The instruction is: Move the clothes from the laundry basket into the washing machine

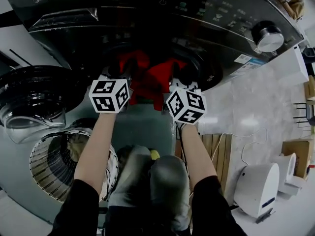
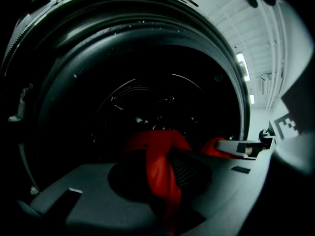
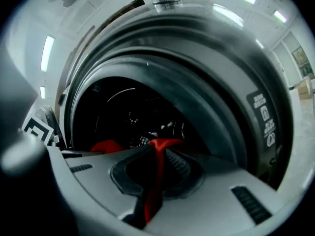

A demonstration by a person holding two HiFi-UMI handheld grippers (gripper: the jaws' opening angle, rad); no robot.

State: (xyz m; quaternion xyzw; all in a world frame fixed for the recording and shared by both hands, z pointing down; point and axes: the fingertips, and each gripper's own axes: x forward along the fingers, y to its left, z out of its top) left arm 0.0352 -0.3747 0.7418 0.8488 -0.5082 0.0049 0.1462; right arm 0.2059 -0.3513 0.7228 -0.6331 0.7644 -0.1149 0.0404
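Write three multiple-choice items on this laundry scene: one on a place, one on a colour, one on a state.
1. Where is the garment?
A. at the washing machine's open mouth
B. on a chair
C. on a shelf

2. What colour is it?
A. blue
B. red
C. white

3. The left gripper and right gripper are:
A. both open and empty
B. both shut on the garment
C. one open, one shut

Key: 1 A, the cloth hangs at the machine's opening; 2 B, it shows red in every view; 3 B, each gripper view shows cloth pinched between its jaws.
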